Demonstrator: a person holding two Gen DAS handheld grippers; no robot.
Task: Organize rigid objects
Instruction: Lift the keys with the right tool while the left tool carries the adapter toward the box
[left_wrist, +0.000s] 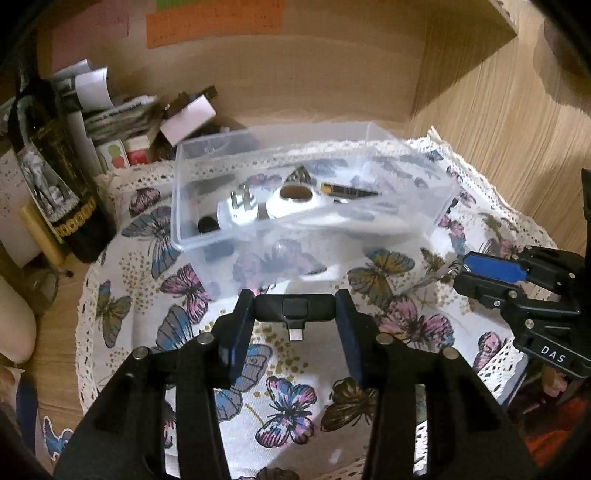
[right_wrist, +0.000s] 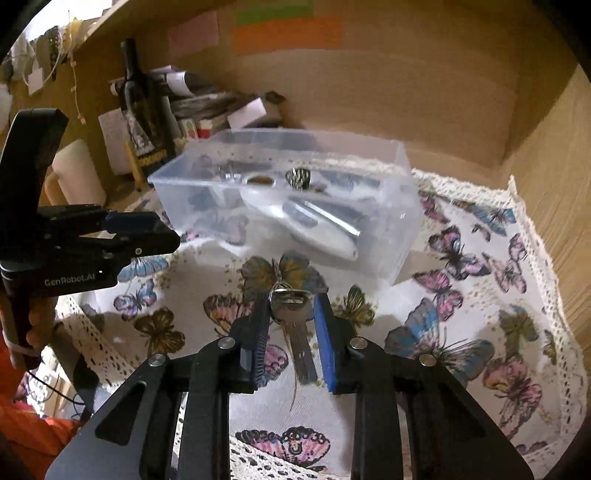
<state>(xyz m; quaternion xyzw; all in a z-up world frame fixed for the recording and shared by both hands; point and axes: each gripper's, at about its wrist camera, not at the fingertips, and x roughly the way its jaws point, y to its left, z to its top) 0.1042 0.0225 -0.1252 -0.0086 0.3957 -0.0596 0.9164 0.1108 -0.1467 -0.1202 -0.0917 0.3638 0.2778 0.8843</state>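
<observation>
My left gripper (left_wrist: 295, 310) is shut on a black USB-C adapter (left_wrist: 294, 312), held above the butterfly cloth just short of the clear plastic box (left_wrist: 192, 243). The box holds a white plug charger (left_wrist: 240, 210), a white round device (left_wrist: 295, 197), a black-and-gold stick (left_wrist: 347, 190) and a small black piece (left_wrist: 207, 225). My right gripper (right_wrist: 290, 310) is shut on a silver key (right_wrist: 291, 314) with a ring, in front of the box (right_wrist: 402, 236). Each gripper shows in the other's view, the right (left_wrist: 461, 269) and the left (right_wrist: 162, 232).
A dark wine bottle (left_wrist: 55, 177) stands left of the box, with papers and small cartons (left_wrist: 122, 122) behind it. Wooden shelf walls (left_wrist: 498, 122) close in the back and right. The lace-edged butterfly cloth (right_wrist: 480, 295) covers the surface.
</observation>
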